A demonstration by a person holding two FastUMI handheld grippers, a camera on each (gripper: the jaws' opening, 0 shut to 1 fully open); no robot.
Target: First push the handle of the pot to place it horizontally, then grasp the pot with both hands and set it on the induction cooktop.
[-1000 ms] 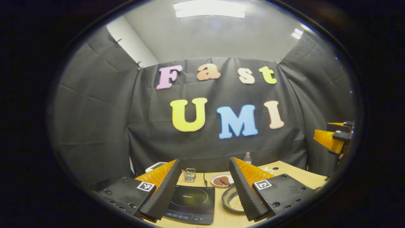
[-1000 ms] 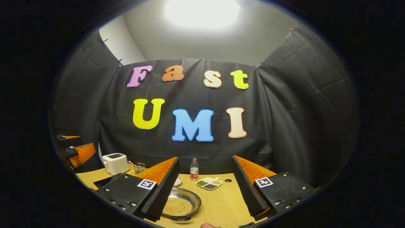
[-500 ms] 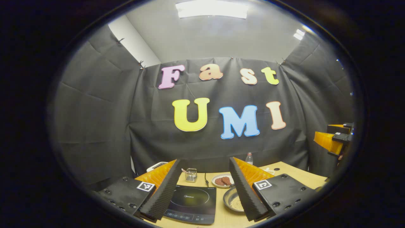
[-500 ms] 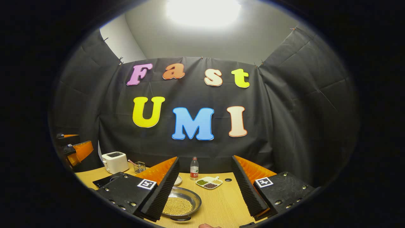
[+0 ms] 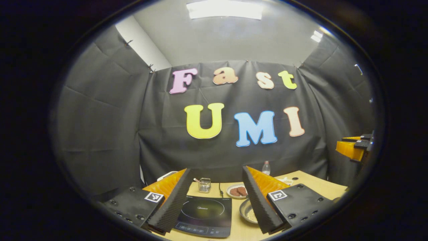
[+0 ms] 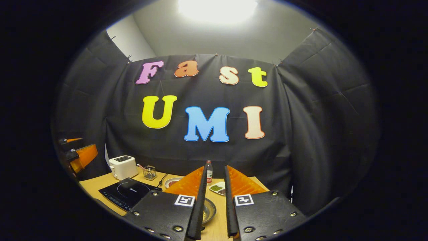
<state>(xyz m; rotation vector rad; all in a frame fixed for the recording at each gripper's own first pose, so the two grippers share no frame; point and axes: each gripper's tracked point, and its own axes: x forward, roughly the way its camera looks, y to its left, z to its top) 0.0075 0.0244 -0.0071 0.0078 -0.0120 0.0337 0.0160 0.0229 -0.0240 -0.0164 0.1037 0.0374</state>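
- Your left gripper (image 5: 214,201) hangs above the surface (image 5: 311,182) with its fingers spread wide and nothing between them. That spread suits its later job of taking one side of the pot.
- The induction cooktop (image 5: 204,216) lies straight ahead between those fingers, low and close. You are already lined up on the place where the pot must end.
- The pot (image 5: 246,211) sits just to the right of the cooktop, partly hidden behind the left gripper's right finger. It holds small pale grains, so a level carry will matter.
- Your right gripper (image 6: 214,204) has its fingers drawn nearly together, with only a narrow slot left and nothing in it. I take that as a blunt tip made ready for pushing the handle, not for grasping.
- From the right gripper the pot (image 6: 209,211) lies directly below and ahead, peeking out between the two fingers. I cannot make out the handle or which way it points.
- The cooktop (image 6: 128,194) sits off to that gripper's left, with a toaster (image 6: 123,166) beyond it and a bottle (image 6: 209,170) dead ahead, well clear of the push.
- No contact with the pot yet, as far as I can judge.
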